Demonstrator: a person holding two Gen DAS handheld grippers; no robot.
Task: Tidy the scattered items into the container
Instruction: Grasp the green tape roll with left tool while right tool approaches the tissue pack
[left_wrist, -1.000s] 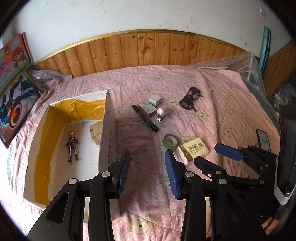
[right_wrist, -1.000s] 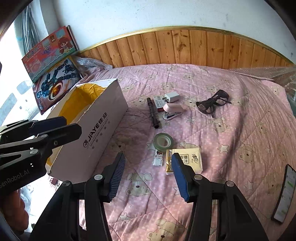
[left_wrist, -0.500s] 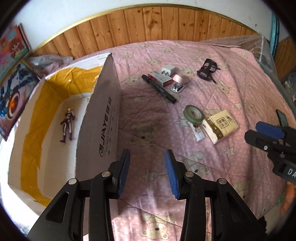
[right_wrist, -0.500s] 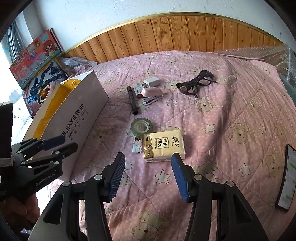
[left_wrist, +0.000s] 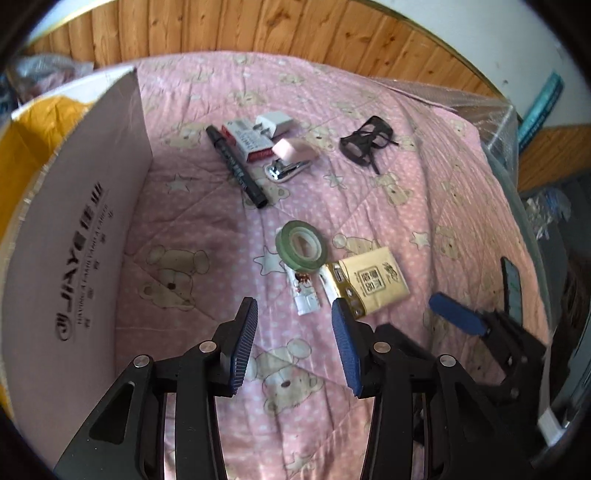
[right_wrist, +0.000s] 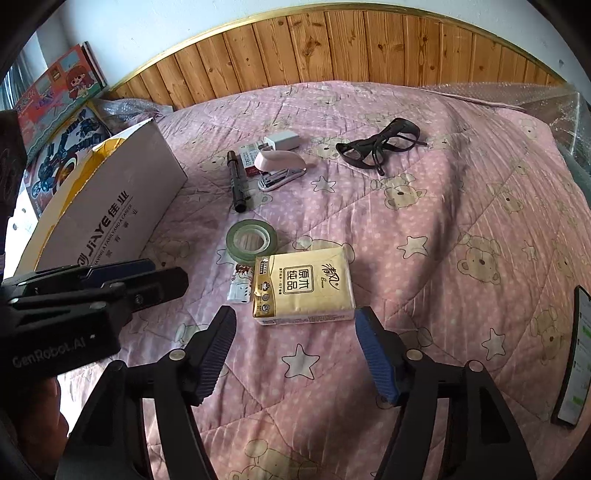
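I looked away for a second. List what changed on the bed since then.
Both grippers came down closer to the bedspread. The right gripper now sits just short of the tissue pack, jaws opening, nothing between them. The left gripper nears the small sachet, also opening, empty. All items and the box stayed put.

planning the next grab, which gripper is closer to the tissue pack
Right. The right gripper sits just short of the tissue pack, fingers opening on both sides of its near edge. The left gripper is off beside it, nearer the box.

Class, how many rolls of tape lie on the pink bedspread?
1: the green tape roll lies mid-bed, touching the tissue pack. More may be hidden inside the cardboard box.
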